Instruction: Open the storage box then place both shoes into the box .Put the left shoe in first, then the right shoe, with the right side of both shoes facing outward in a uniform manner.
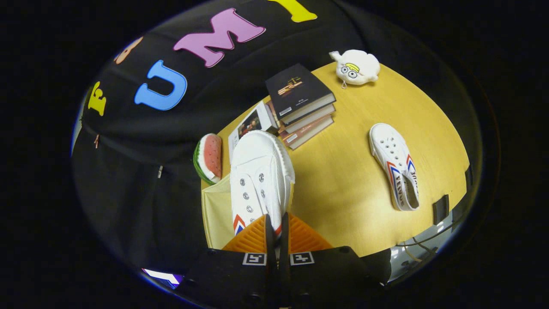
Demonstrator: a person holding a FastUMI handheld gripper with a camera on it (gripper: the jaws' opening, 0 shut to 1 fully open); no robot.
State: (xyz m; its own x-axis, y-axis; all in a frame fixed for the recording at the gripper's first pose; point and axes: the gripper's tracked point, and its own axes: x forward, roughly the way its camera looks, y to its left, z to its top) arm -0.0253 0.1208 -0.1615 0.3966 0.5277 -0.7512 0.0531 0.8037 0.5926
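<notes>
Tool (pixel 274 225) pinching heel of white shoe (pixel 259 176), which extends ahead over storage box (pixel 214 210); second shoe (pixel 394 165) lies apart on table (pixel 343 184).

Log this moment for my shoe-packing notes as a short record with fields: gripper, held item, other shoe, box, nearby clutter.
gripper: gripper shut on a white shoe, fingers clamping its heel-end edge
held shoe: white shoe, toe pointing away beyond the fingers, lifted above the table edge
other shoe: second white shoe lying apart on the yellow table
box: pale storage box beneath the held shoe; whether it is open, cannot tell
nearby clutter: stack of books, watermelon slice toy, white plush toy
</notes>
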